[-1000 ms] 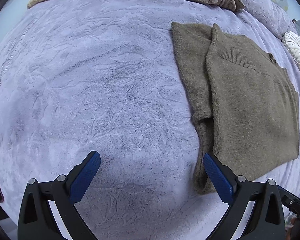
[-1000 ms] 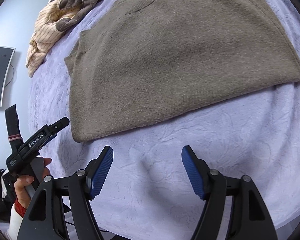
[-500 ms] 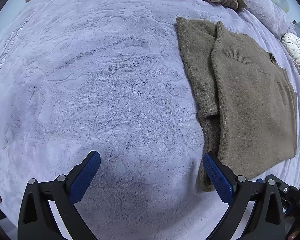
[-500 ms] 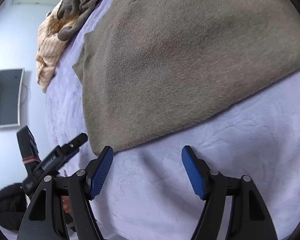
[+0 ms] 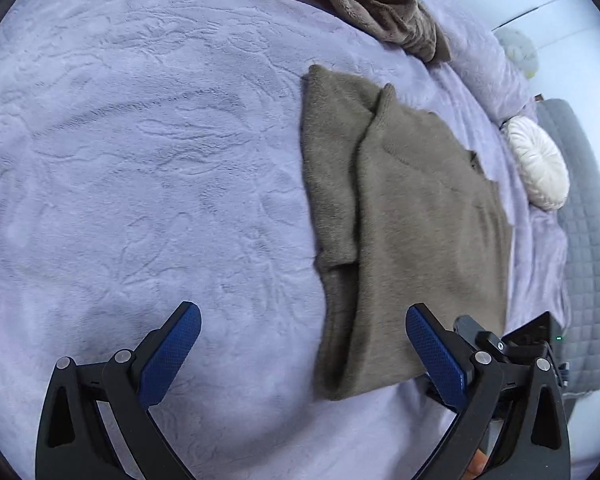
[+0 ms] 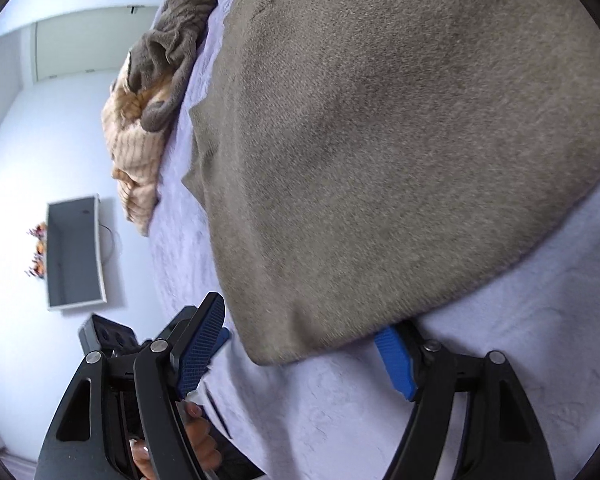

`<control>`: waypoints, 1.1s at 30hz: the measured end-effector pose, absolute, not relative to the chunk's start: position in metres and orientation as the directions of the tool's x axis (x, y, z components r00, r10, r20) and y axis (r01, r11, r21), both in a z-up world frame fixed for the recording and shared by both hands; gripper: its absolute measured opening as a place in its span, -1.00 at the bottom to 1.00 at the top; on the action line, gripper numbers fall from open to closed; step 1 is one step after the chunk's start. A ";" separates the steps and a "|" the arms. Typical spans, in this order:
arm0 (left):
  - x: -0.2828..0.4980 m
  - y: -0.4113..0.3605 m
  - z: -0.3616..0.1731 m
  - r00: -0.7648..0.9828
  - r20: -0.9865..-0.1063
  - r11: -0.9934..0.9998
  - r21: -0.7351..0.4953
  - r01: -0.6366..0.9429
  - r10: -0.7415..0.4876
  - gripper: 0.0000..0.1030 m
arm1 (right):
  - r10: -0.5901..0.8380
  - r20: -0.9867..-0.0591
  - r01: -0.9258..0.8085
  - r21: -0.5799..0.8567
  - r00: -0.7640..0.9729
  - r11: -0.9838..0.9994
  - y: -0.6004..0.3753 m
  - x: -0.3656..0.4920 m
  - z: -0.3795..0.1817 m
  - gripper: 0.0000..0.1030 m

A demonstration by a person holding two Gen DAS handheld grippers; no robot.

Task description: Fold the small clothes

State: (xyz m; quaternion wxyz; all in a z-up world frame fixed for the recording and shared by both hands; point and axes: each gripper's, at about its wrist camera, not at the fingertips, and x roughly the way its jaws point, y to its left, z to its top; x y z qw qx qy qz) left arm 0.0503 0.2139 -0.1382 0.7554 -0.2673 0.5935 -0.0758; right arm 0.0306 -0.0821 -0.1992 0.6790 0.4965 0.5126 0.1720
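A brown knit sweater (image 5: 416,216) lies partly folded on the lilac fleece bed cover (image 5: 148,168), one sleeve laid lengthwise along its left side. My left gripper (image 5: 300,344) is open, its jaws straddling the sweater's near left corner just above the cover. In the right wrist view the sweater (image 6: 400,140) fills most of the frame. My right gripper (image 6: 304,340) is open at the sweater's near hem, its right finger (image 6: 396,360) tucked under the hem edge, its left finger (image 6: 200,344) beside the corner.
A heap of brown and cream striped clothes (image 5: 380,4) lies at the far edge of the bed, and shows in the right wrist view (image 6: 148,112) too. A white round cushion (image 5: 538,168) and a grey quilted cover (image 5: 592,248) lie at right. A wall screen (image 6: 74,252) hangs at left.
Both grippers have moved in toward the sweater's near edge. The right gripper's right finger has slid under the hem. The left gripper has shifted right, over the near left corner.
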 end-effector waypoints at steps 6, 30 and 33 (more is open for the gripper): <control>0.062 0.208 -0.150 0.267 -0.784 0.764 -0.614 -0.201 -0.560 1.00 | 0.778 -0.410 0.309 0.906 0.476 0.289 -0.082 0.039 -0.208 0.42; 0.175 0.121 -0.174 0.188 -0.745 0.742 -0.663 -0.100 -0.640 0.34 | 0.797 -0.591 0.053 0.806 0.125 0.589 -0.073 0.044 -0.165 -0.57; 0.176 0.116 -0.174 0.177 -0.769 0.765 -0.635 -0.107 -0.614 0.34 | 0.753 -0.641 -0.039 0.757 0.145 0.652 -0.091 0.040 -0.140 -0.54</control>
